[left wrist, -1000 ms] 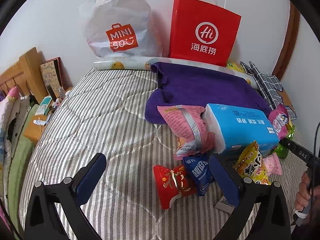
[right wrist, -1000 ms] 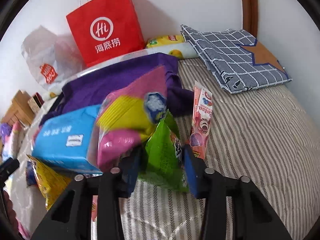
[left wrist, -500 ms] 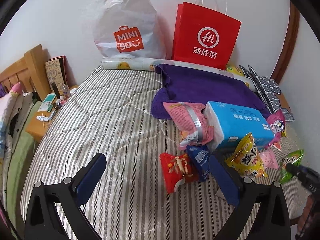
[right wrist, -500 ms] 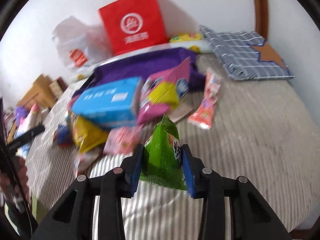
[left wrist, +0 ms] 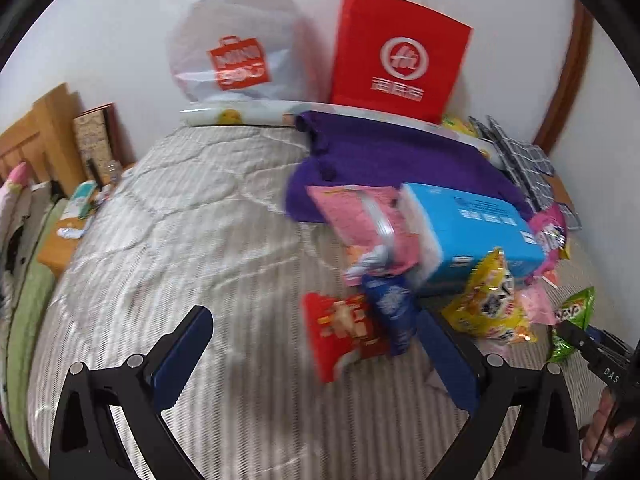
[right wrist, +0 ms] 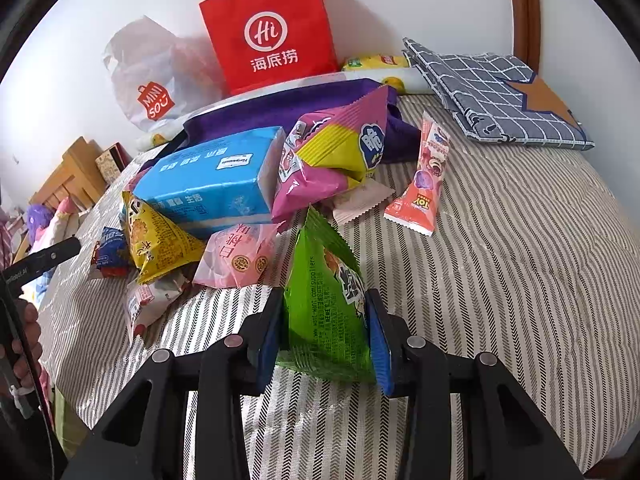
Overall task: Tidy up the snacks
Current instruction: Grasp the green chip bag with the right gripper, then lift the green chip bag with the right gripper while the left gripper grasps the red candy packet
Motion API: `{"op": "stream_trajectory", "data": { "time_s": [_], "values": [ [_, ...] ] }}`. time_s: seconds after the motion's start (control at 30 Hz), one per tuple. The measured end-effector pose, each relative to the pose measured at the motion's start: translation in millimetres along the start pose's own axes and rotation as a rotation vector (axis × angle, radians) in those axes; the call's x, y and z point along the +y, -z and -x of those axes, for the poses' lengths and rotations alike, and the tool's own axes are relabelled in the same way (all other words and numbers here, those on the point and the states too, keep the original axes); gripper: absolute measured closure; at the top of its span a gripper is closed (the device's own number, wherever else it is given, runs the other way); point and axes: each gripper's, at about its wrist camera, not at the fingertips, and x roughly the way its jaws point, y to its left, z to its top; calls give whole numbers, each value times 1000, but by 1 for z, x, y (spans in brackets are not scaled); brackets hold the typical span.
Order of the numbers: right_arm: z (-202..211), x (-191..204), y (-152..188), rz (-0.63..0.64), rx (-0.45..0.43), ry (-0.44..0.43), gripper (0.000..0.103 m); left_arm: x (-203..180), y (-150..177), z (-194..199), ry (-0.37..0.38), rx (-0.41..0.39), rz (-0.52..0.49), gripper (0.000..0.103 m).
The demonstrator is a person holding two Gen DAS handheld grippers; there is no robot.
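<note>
My right gripper point(right wrist: 324, 316) is shut on a green snack bag point(right wrist: 326, 312), held upright above the striped bed; the same bag point(left wrist: 572, 316) shows at the right edge of the left wrist view. Snacks lie heaped beyond it: a blue tissue pack point(right wrist: 208, 180), a pink-and-yellow bag point(right wrist: 340, 156), a yellow bag point(right wrist: 160, 244), a pale pink packet point(right wrist: 240, 260) and a slim red-pink packet point(right wrist: 424, 184). My left gripper point(left wrist: 312, 332) hangs open over the bed, a red snack bag point(left wrist: 344, 328) and a dark blue packet point(left wrist: 392, 312) lying just beyond its right finger.
A red paper bag point(right wrist: 272, 28) and a white plastic bag point(right wrist: 156, 80) stand against the wall behind a purple cloth point(right wrist: 280, 108). A checked grey cloth point(right wrist: 492, 92) lies at the back right. A wooden headboard point(left wrist: 36, 136) and cluttered bedside shelf sit left.
My right gripper has drawn back from the heap with the green bag, which now stands clear in front of the other snacks. The left view has shifted slightly and blurred.
</note>
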Motion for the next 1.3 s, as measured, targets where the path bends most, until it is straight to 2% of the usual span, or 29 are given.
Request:
{"op": "stream_trajectory", "data": {
  "time_s": [0.1,0.23,0.33,0.47,0.6,0.77,0.8,0.87,1.0,1.13,1.3],
  "values": [
    [1,-3,0,-3,1,0,64,-9,-3,-7,-8,3,-18,4],
    [2,-7,0,-8,-2,0,63,-19,-7,-12,18,9,-39,10],
    [2,-9,1,-8,-4,-11,63,-23,-7,-16,-35,11,-70,10],
    [2,-9,2,-2,-9,-17,63,-17,-6,-17,-9,23,-31,13],
    [1,-10,1,0,-10,-21,63,-11,-5,-14,-37,16,-33,14],
    [1,-13,3,-11,-12,-35,63,9,-2,-10,-14,8,25,14],
    [0,-13,3,-14,-13,-35,63,12,-1,-12,-24,16,34,15],
    [0,-12,3,-11,-11,-30,62,17,1,-17,-39,37,44,27],
    [0,-9,2,-2,-9,-16,62,19,5,-23,27,59,73,27],
    [0,-9,3,-1,-3,-10,62,1,7,-31,42,83,17,26],
    [2,-10,4,-6,0,-3,62,-16,10,-42,-3,98,-43,26]
  ]
}}
